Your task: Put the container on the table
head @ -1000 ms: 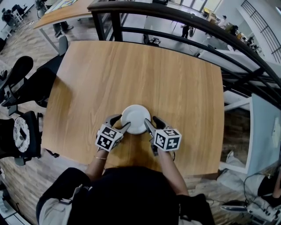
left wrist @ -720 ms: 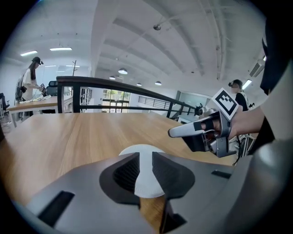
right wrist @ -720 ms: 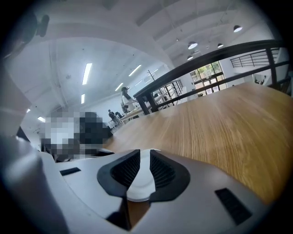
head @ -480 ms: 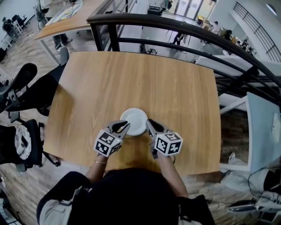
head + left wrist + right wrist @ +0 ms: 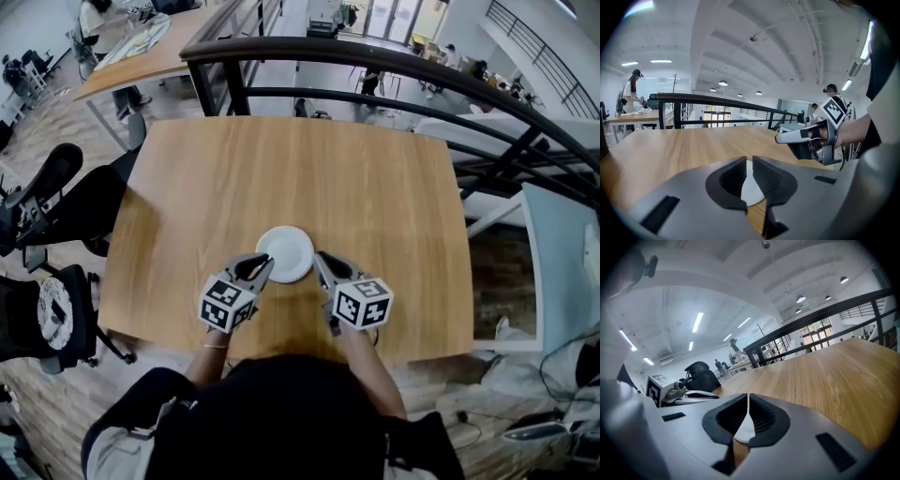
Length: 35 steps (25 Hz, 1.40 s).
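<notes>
In the head view I am seeing the container [image 5: 285, 253] sitting on the table [image 5: 309, 169] close to the near edge, about midway along it. The left gripper [image 5: 262, 266] and right gripper [image 5: 322, 260] are hovering just beside its near rim, one at each side. In the left gripper view the jaws are clenched with nothing between them, having just been closing; the white container is showing behind and below the thin slit. In the right gripper view the jaws are likewise clenched and empty, having just been closing, with the container lying beyond them on the wood.
</notes>
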### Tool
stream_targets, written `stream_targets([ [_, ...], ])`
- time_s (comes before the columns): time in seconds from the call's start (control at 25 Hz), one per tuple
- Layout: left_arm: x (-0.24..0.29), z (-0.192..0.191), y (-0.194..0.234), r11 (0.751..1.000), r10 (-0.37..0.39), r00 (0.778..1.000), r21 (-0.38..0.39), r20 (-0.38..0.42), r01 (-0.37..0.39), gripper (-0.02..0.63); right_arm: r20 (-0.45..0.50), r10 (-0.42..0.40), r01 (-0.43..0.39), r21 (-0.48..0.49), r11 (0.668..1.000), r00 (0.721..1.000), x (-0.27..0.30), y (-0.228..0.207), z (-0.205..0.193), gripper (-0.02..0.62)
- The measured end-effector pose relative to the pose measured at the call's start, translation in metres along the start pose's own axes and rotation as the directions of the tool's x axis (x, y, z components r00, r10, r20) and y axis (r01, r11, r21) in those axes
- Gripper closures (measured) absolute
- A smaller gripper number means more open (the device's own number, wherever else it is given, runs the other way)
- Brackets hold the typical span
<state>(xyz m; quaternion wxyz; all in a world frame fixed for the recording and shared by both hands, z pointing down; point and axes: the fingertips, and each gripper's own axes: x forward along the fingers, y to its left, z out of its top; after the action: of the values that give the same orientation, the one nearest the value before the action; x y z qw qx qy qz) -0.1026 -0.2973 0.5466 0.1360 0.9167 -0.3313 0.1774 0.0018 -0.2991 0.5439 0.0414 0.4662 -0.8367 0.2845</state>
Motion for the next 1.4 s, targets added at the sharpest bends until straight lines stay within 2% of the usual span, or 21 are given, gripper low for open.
stream_targets([
  [0.2, -0.001, -0.002, -0.009, 1.000, -0.010, 1.000, 0.003, -0.009, 0.010, 0.555, -0.008, -0.006, 0.006, -0.022, 1.000, 1.000, -0.012, 0.002, -0.005, 0.572],
  [0.72, 0.001, -0.002, -0.021, 0.999, -0.037, 0.999, -0.019, -0.014, 0.036, 0.554, -0.021, -0.014, 0.014, 0.003, 1.000, 1.000, -0.023, 0.000, -0.010, 0.572],
  [1.4, -0.001, -0.005, -0.007, 0.999, -0.028, 0.999, -0.020, -0.021, 0.027, 0.555, -0.027, -0.002, 0.001, -0.005, 1.000, 1.000, -0.007, 0.004, -0.007, 0.572],
])
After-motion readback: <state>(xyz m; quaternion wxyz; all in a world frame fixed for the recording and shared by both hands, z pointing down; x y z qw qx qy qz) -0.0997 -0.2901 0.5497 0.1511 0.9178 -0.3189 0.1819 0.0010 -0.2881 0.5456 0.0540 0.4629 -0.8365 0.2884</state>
